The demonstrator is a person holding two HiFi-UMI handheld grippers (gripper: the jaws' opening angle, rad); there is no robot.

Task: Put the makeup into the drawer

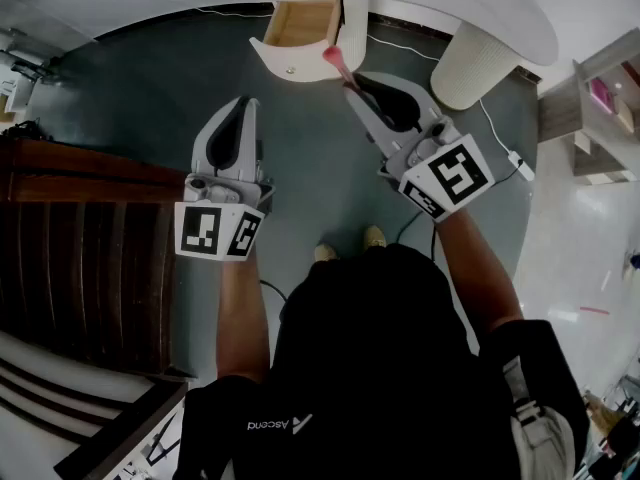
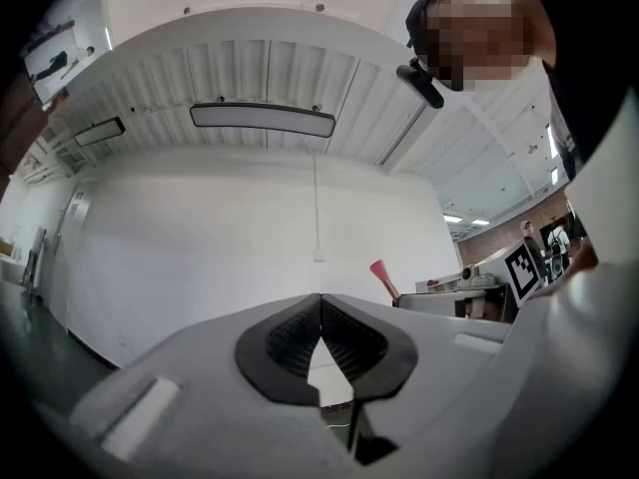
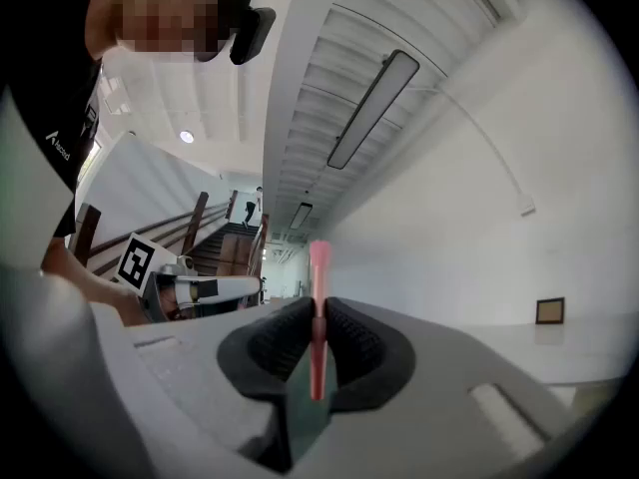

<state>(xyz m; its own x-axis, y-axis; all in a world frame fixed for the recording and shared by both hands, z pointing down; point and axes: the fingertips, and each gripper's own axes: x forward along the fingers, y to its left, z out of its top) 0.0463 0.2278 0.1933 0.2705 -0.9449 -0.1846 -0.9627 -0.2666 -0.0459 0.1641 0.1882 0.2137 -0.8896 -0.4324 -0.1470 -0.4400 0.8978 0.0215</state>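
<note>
A slim pink makeup stick [image 3: 319, 317] stands upright between the pads of my right gripper [image 3: 318, 339], which is shut on it. In the head view the pink makeup stick [image 1: 336, 63] pokes out of my right gripper [image 1: 352, 84] just below the open wooden drawer [image 1: 300, 26] of a white table [image 1: 420, 3]. My left gripper [image 1: 243, 102] hangs over the dark floor to the left, shut with nothing in it; its own view shows the jaws [image 2: 319, 329] meeting at the tips, and the pink stick [image 2: 383, 278] off to the right.
A white ribbed table leg [image 1: 478, 66] stands right of the drawer, with a cable and power strip [image 1: 519, 164] on the floor. A dark wooden staircase [image 1: 70, 248] fills the left. The person's feet [image 1: 350, 244] stand between the grippers.
</note>
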